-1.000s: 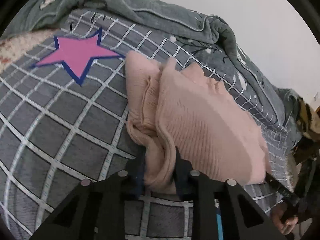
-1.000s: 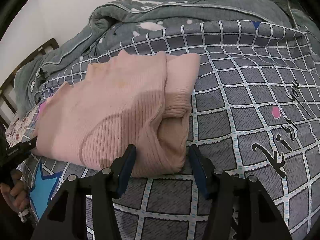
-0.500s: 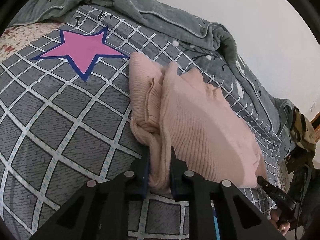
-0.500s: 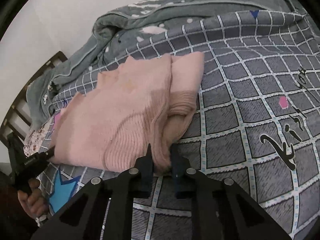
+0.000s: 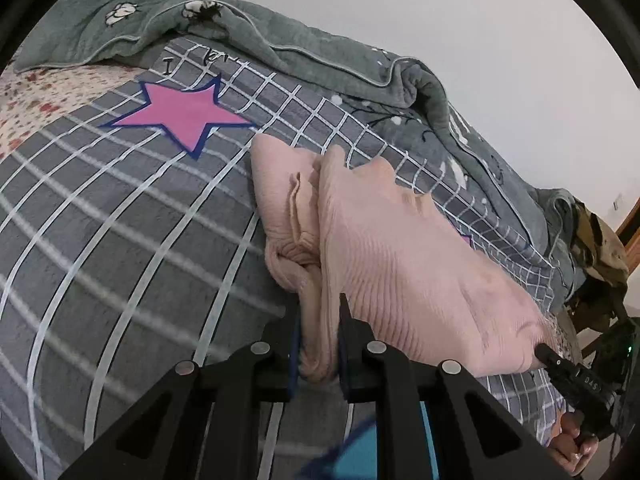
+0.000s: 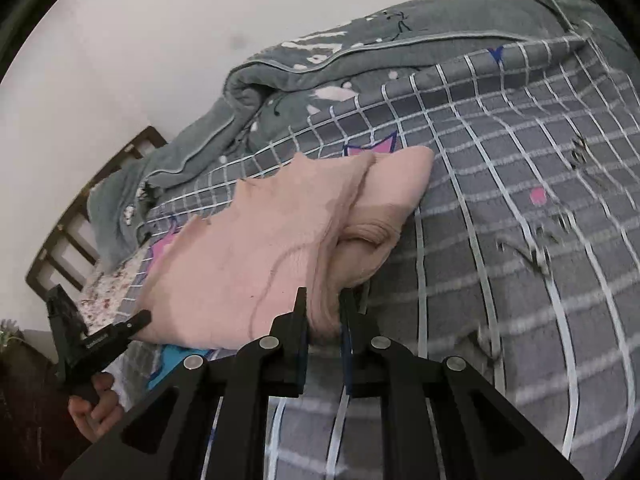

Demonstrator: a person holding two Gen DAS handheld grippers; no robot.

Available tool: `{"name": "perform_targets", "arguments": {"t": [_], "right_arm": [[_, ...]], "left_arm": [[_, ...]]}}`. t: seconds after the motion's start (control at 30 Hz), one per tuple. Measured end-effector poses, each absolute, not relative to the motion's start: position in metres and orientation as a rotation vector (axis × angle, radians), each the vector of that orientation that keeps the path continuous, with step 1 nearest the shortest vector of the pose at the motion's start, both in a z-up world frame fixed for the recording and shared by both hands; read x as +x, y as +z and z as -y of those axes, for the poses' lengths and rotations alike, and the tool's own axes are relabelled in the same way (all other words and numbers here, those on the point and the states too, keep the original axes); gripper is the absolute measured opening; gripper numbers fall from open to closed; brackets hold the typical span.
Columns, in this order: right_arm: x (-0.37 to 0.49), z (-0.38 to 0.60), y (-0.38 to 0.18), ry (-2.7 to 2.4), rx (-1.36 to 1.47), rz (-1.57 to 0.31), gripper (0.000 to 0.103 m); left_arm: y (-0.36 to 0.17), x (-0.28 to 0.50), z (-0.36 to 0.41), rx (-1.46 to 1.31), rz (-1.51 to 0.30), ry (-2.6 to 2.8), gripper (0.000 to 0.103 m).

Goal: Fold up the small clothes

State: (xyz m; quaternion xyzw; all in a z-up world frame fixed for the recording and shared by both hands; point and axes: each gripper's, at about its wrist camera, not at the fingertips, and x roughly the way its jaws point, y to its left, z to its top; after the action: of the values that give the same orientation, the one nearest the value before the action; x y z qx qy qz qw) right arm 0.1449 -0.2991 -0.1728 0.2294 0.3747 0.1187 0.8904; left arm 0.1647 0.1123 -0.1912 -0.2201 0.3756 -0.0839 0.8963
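Observation:
A pink ribbed knit sweater point(image 5: 392, 248) lies partly folded on a grey checked bedspread point(image 5: 120, 240). My left gripper point(image 5: 320, 320) is shut on the sweater's near left corner, a thick fold of knit pinched between its pads. In the right wrist view the same pink sweater point(image 6: 256, 256) shows, with my right gripper point(image 6: 325, 304) shut on its near right corner. Both near corners hang slightly lifted off the bedspread point(image 6: 500, 240). Each view shows the other gripper at the sweater's far corner, held by a hand point(image 6: 92, 408).
A crumpled grey-green quilt point(image 5: 320, 52) lies along the far side of the bed against a white wall. A pink star print point(image 5: 180, 116) sits left of the sweater. A dark wooden bed frame point(image 6: 80, 216) shows at the left; a floral sheet point(image 5: 32, 96) lies at the bed's edge.
The right gripper's jaws closed from wide open onto the sweater's corner. The left gripper tightened on its fold. Both grippers then rose a little, drawing the near edge up.

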Motion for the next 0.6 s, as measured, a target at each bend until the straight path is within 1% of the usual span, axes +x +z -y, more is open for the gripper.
{"name": "perform_targets", "arguments": {"t": [0.2,0.33,0.43,0.47,0.5,0.53,0.57,0.6], "right_arm": [[0.098,0.297,-0.181,0.243,0.473,-0.802,0.013],[0.065,0.299,-0.186,0.259,0.461,-0.819,0.013],[0.056,0.298,-0.186,0.247,0.419,-0.816,0.015],[0.055,0.299,-0.186,0.247,0.418,-0.816,0.017],[0.055,0.299,-0.184,0.248,0.422,-0.812,0.020],[0.055,0.301,-0.180,0.245,0.423,-0.801,0.026],[0.055,0.302,-0.175,0.236,0.417,-0.786,0.029],[0.054,0.303,-0.169,0.223,0.403,-0.762,0.029]], "left_arm": [[-0.196,0.120,-0.120,-0.486,-0.777,-0.190,0.015],[-0.192,0.099,-0.117,-0.421,-0.756,-0.188,0.015],[-0.190,0.100,-0.116,-0.392,-0.757,-0.157,0.021],[-0.189,0.101,-0.117,-0.389,-0.758,-0.150,0.025],[-0.186,0.102,-0.119,-0.385,-0.752,-0.133,0.033],[-0.183,0.103,-0.121,-0.378,-0.743,-0.113,0.034],[-0.180,0.104,-0.125,-0.371,-0.727,-0.092,0.034],[-0.175,0.106,-0.129,-0.370,-0.708,-0.075,0.034]]}}
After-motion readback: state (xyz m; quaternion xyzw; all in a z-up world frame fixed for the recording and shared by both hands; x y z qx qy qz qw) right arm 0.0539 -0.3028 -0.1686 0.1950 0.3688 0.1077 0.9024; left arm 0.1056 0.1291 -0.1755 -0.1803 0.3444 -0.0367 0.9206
